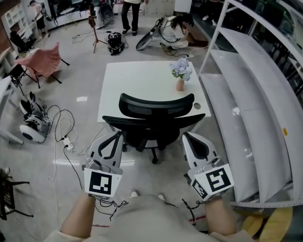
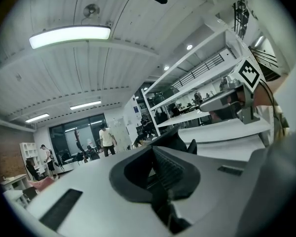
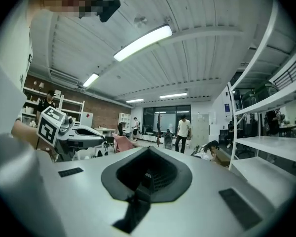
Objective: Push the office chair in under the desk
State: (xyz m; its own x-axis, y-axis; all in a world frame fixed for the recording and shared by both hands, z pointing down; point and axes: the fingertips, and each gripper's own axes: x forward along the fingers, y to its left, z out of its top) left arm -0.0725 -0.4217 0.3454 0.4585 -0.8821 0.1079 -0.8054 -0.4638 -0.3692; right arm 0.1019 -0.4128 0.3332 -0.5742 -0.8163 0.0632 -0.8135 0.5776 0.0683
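Observation:
A black office chair (image 1: 155, 108) stands at the near edge of the white desk (image 1: 136, 82), its curved backrest towards me and its seat partly under the desktop. My left gripper (image 1: 116, 134) is shut and empty, with its tip beside the chair's left rear. On the other side my right gripper (image 1: 187, 135) is also shut and empty, at the chair's right rear. Whether either tip touches the chair cannot be told. In the left gripper view the shut left gripper (image 2: 154, 151) tilts up towards the ceiling, with the chair's dark backrest (image 2: 173, 139) just beyond. The right gripper (image 3: 148, 151) tilts up likewise.
A small vase of pale flowers (image 1: 181, 73) stands on the desk's far right. White shelving (image 1: 252, 84) runs along the right. Cables and a power strip (image 1: 66, 144) lie on the floor at left, near a pink-draped chair (image 1: 43, 60). People stand and crouch beyond the desk.

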